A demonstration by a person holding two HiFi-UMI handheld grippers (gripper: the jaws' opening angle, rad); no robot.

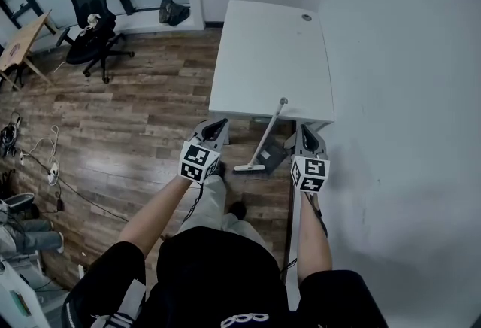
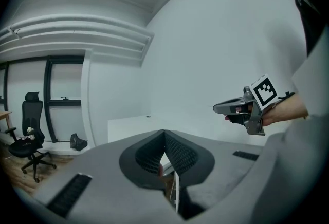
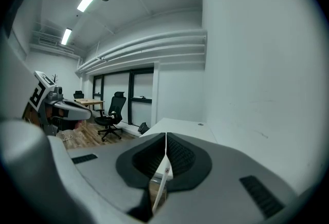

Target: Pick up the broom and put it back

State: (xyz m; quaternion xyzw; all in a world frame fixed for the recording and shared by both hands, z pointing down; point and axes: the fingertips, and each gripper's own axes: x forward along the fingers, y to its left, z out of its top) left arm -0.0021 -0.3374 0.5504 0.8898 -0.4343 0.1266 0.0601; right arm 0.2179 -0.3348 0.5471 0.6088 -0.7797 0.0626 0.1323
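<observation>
A white broom [image 1: 267,137] leans against the front edge of the white table [image 1: 263,48], its head on the wood floor between my two grippers. A dark dustpan [image 1: 274,156] sits next to the head. My left gripper [image 1: 217,124] hangs to the broom's left, jaws shut on nothing [image 2: 164,133]. My right gripper [image 1: 304,126] hangs to its right, close to the wall, jaws also shut and empty [image 3: 165,136]. A strip of the broom handle [image 3: 160,183] shows below the right jaws, and a strip [image 2: 176,189] below the left ones. Neither gripper touches the broom.
A white wall [image 1: 406,93] runs along the right. A black office chair [image 1: 90,14], a wooden desk [image 1: 22,41] and a dark bag [image 1: 174,12] stand at the back left. Cables [image 1: 45,161] lie on the floor at the left.
</observation>
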